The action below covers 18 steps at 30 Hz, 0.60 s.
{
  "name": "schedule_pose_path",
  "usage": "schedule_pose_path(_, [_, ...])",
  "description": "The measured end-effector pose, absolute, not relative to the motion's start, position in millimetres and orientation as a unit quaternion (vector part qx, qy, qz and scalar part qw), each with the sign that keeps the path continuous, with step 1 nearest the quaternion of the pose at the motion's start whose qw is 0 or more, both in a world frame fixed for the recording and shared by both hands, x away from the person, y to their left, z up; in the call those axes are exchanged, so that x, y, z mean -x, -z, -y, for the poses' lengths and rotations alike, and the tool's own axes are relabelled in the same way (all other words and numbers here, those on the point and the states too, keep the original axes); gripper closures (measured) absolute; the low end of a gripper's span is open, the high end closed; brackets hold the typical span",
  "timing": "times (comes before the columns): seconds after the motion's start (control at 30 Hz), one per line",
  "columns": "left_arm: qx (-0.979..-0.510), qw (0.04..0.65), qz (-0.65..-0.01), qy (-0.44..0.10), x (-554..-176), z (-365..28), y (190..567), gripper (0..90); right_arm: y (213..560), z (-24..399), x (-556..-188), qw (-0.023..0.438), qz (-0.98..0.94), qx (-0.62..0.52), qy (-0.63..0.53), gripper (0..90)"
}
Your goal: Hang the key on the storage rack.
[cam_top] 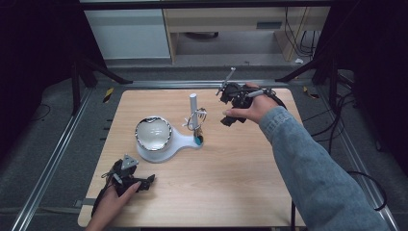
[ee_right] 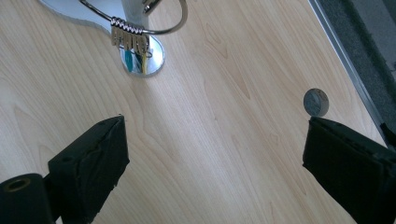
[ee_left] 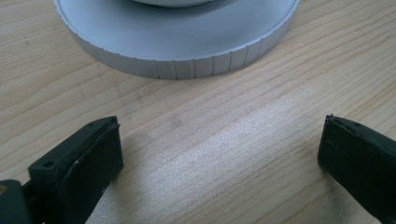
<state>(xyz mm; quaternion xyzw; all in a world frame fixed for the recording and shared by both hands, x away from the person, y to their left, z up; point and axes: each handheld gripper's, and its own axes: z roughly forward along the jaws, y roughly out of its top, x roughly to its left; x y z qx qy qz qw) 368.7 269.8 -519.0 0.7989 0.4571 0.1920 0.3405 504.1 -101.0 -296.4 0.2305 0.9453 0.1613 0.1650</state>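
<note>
A white stand (cam_top: 179, 141) lies mid-table, with a shiny round bowl (cam_top: 153, 133) on its wide end and a white post (cam_top: 193, 103) on its narrow end. A wire ring with small metal pieces (cam_top: 196, 118) hangs at the post. In the left gripper view, the stand's ribbed round edge (ee_left: 177, 51) sits just ahead of my left gripper (ee_left: 219, 158), which is open over bare wood. My left gripper (cam_top: 144, 183) rests near the front left. My right gripper (cam_top: 229, 120), right of the post, is open and empty (ee_right: 215, 158); the ring (ee_right: 130, 35) hangs ahead of it.
A small grey round disc (ee_right: 316, 102) lies on the wood near the table's metal edge rail (ee_right: 345, 56) in the right gripper view. The wooden table (cam_top: 216, 187) has bare room at the front and right. Dark frame legs and cables stand around the table.
</note>
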Motion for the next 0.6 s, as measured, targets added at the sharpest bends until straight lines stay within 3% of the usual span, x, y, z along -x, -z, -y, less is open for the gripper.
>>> schedule_pose_path(0.6, [-0.799, 0.340, -0.457, -0.192, -368, -270, 519, 0.0, 315, 136, -502, 0.170, -0.929, -0.283, -0.167, 8.0])
